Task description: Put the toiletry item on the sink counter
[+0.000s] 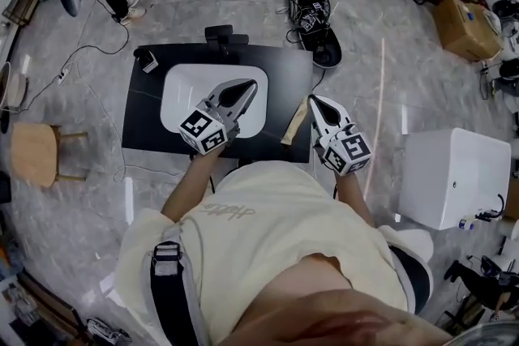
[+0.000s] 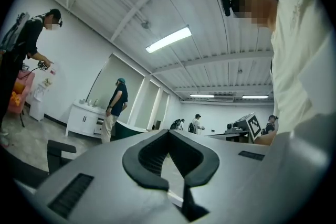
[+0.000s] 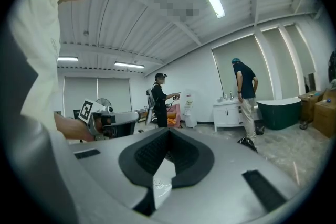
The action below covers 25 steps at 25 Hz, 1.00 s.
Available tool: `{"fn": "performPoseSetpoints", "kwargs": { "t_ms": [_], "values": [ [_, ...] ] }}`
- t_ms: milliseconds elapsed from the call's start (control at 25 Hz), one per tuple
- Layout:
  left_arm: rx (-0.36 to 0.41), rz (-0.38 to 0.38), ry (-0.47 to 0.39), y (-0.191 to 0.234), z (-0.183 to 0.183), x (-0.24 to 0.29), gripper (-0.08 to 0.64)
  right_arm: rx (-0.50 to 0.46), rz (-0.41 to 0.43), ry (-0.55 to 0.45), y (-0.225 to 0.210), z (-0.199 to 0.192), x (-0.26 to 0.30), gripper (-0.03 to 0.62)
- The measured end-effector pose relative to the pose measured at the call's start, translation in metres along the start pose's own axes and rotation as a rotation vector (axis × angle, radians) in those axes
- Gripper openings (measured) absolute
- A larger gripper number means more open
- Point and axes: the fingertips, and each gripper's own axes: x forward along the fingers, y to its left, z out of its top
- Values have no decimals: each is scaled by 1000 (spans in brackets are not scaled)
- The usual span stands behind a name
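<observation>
Plainly seen only from above: black sink counter (image 1: 146, 126) with white basin (image 1: 182, 85), partly covered by left gripper (image 1: 246, 86) and right gripper (image 1: 314, 100), both pinched shut on nothing. Just left of right gripper, tan toiletry item (image 1: 293, 126) lying near counter's right edge, too small to identify, out of both gripper views.

Left gripper (image 1: 248, 85) shell: grey plastic, matt, smooth.
Right gripper (image 1: 316, 101) shell: same grey matt plastic.
Pads (image 2: 149, 157): black, rubber-like, ribbed inner faces.
Counter (image 1: 142, 121): black, smooth, faint sheen.
Basin (image 1: 180, 89): white, glossy, ceramic-looking.
Tan item (image 1: 293, 128): matt; material cannot be told.
Floor (image 1: 243, 4): grey marbled tiles, polished, reflective.
Stool (image 1: 32, 154): pale wood, matt.
Boxes (image 1: 464, 27): brown cardboard.
Shirt (image 1: 268, 231): cream cloth, matt.
Strap (image 1: 170, 296): black woven webbing.
</observation>
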Motion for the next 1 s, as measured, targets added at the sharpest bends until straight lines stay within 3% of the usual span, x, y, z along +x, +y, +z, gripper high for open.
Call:
{"fn": "performPoseSetpoints", "kwargs": {
  "t_ms": [280, 720, 1000],
  "values": [
    [-64, 4, 0, -9, -14, -6, 5, -3, 34, 18, 6, -7, -2, -6],
    [-55, 28, -2, -16, -19, -16, 5, 15, 42, 34, 20, -24, -16, -6],
    [-71, -51, -2, -35, -28, -13, 5, 9, 19, 34, 18, -28, -26, -6]
  ]
}}
